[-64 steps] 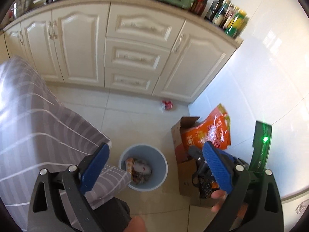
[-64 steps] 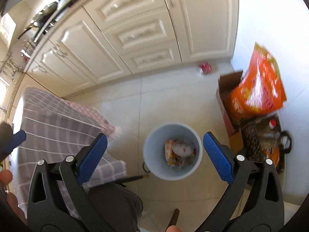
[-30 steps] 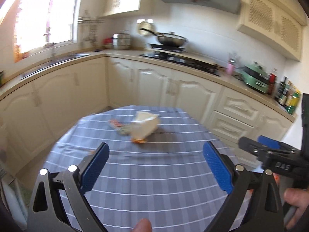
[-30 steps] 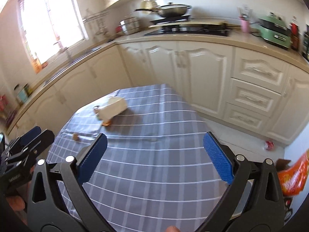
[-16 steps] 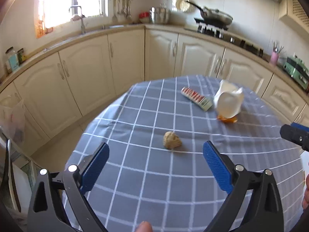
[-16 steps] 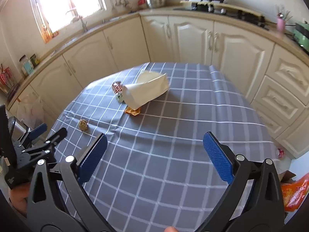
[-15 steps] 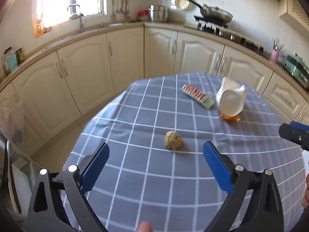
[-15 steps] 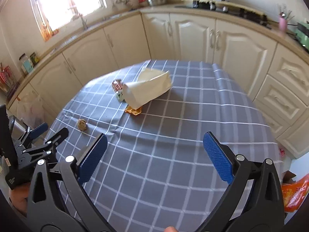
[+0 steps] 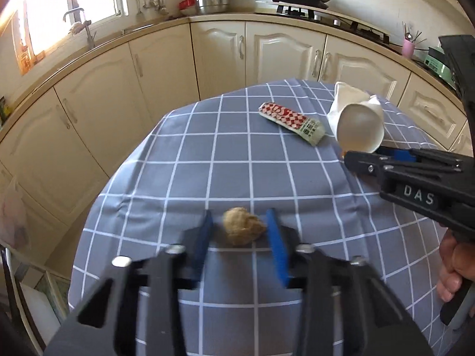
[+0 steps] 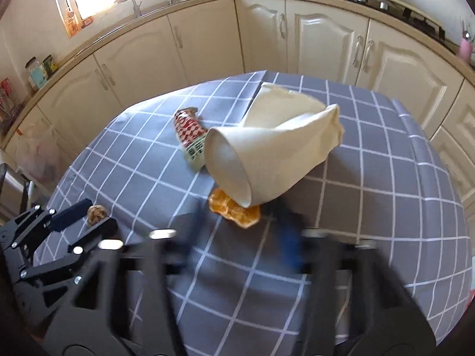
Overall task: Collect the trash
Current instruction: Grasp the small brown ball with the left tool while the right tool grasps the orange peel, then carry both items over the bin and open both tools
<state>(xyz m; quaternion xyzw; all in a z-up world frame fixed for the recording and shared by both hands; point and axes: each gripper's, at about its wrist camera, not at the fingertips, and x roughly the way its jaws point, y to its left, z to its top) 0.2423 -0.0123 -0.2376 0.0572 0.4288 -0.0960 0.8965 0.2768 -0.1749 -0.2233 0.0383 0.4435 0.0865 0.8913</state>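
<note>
Trash lies scattered on the checked tablecloth (image 9: 184, 178). My left gripper (image 9: 240, 238) is closing around the brown crumpled wad (image 9: 242, 230), not yet pinching; my right gripper (image 10: 240, 231) narrows toward the orange peel (image 10: 234, 209) under the tipped paper cup (image 10: 267, 154).

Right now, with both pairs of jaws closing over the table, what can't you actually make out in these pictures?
- Right gripper: in the right wrist view its closing jaws are smeared by motion, so contact with the orange scrap is unclear.
- Orange scrap: partly hidden under the white paper cup.
- Wrapper: print too small to read.
- Left gripper: closing around the brown crumpled ball; blur hides any touch.
</note>
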